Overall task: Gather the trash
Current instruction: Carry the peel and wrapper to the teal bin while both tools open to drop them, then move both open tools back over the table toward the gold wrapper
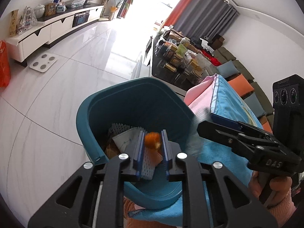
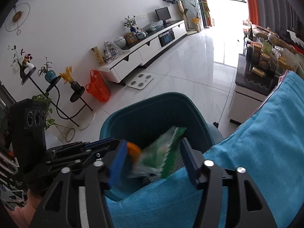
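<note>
Two grippers are held over the teal bin (image 1: 133, 102): left gripper (image 1: 153, 140) fingers spread around an orange scrap (image 1: 152, 140), right gripper (image 2: 152, 152) fingers spread about a blurred green wrapper (image 2: 165, 148); a blue towel (image 2: 266, 142) is draped beside the bin, white floor tiles (image 2: 190, 66) beyond.

Your left black plastic tongs (image 1: 152, 148) carry two blue-padded fingers (image 1: 138, 148) on angular black linkages, each pinned with round silver screws (image 1: 123, 156). Your right black tongs (image 2: 153, 159) are built the same, with wider blue pads (image 2: 118, 161). In the left view, at three o'clock, their side bears raised "DAS" lettering (image 1: 273, 163) and a black camera block with three round lenses (image 1: 285, 95). You wear a pink knitted sleeve (image 1: 281, 207).
</note>
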### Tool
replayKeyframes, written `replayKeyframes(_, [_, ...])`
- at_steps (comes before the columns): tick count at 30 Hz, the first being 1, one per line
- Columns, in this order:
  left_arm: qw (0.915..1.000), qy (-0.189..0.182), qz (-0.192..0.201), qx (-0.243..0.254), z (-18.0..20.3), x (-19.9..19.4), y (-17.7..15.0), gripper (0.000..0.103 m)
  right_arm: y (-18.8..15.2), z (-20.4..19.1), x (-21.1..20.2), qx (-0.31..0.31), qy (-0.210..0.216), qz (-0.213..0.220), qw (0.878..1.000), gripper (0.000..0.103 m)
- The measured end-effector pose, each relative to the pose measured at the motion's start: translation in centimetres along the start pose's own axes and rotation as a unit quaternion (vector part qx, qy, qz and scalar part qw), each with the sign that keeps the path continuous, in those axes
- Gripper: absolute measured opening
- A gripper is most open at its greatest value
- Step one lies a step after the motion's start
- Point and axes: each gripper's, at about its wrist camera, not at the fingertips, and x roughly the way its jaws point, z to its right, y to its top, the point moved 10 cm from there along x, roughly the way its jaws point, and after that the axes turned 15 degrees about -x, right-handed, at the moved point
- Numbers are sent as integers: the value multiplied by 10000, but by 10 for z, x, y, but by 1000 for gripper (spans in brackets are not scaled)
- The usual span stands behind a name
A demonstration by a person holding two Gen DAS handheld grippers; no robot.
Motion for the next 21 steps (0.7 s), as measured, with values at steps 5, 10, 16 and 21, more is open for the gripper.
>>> replayKeyframes(5, [10000, -23, 19, -44, -3, 3, -1, 17, 0, 0, -4, 47, -18, 53, 10000, 61])
replayKeyframes(10, [9999, -85, 83, 27, 1, -2, -2, 19, -4, 2, -14, 103, 14, 143, 9998, 62])
replayKeyframes(16, [9985, -316, 243, 365, 26, -20, -7, 32, -14, -1, -51, 46, 6, 455, 9990, 62])
replayKeyframes(21, [9935, -689, 290, 863, 68, -36, -22, 38, -31, 5, -97, 65, -110, 813, 9966, 62])
